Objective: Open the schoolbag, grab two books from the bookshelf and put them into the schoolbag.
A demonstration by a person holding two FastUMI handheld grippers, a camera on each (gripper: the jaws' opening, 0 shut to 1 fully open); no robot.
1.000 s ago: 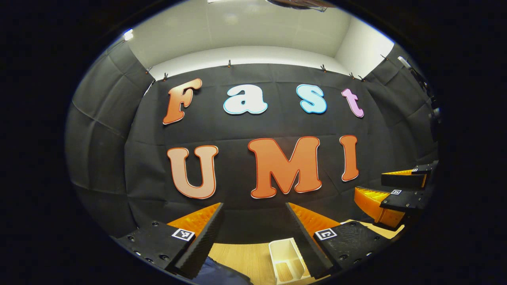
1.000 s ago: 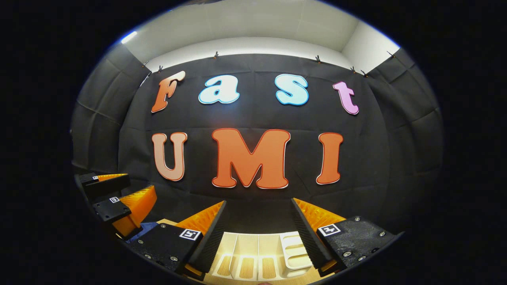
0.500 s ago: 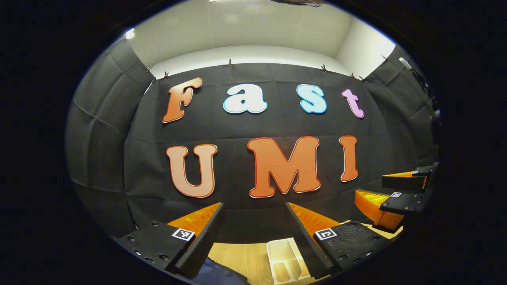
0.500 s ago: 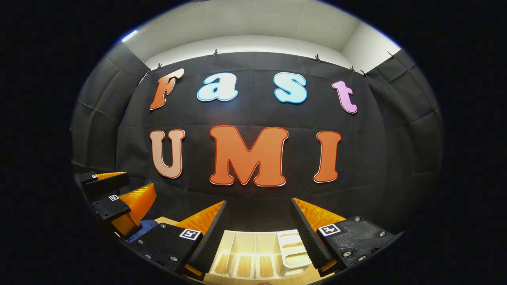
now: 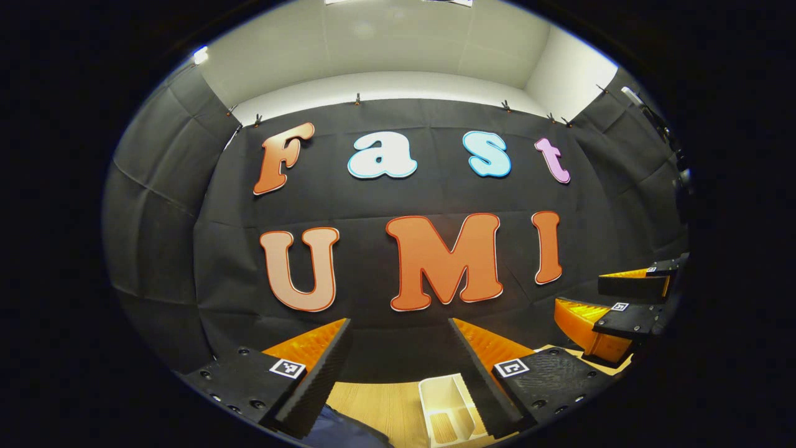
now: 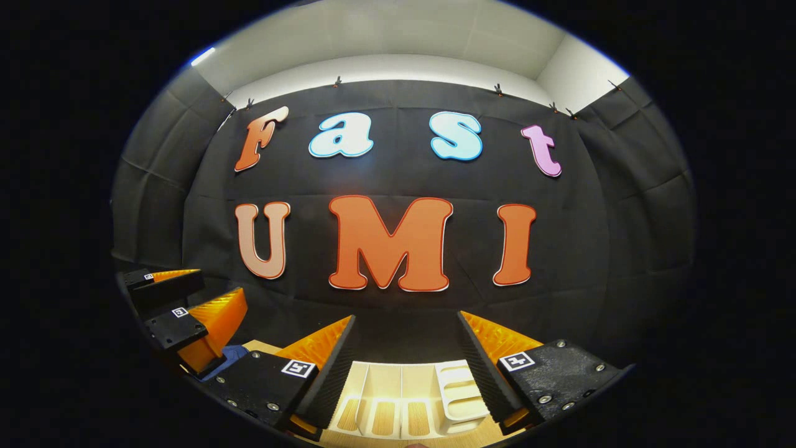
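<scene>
While both grippers were held level and aimed at the black cloth wall (image 5: 398, 193), the left gripper (image 5: 398, 339) had its fingers spread wide with nothing between them. In the left gripper view, a wooden tabletop (image 5: 379, 404) lay below the fingers, with a white bookshelf (image 5: 449, 407) at about 5 o'clock from their gap and a dark blue piece of the schoolbag (image 5: 339, 429) at about 7 o'clock, beside the left finger. The right gripper (image 5: 622, 298) showed at 3 o'clock, near the edge of that view.

The right gripper (image 6: 404, 336) likewise had its fingers spread apart and held nothing. In the right gripper view, the white bookshelf (image 6: 407, 404) sat at 6 o'clock, directly below the gap, its upright dividers forming narrow slots. I could not make out any books in it. The left gripper (image 6: 186, 311) appeared at 9 o'clock, with a blue bit of the schoolbag (image 6: 227, 358) just under it.
</scene>
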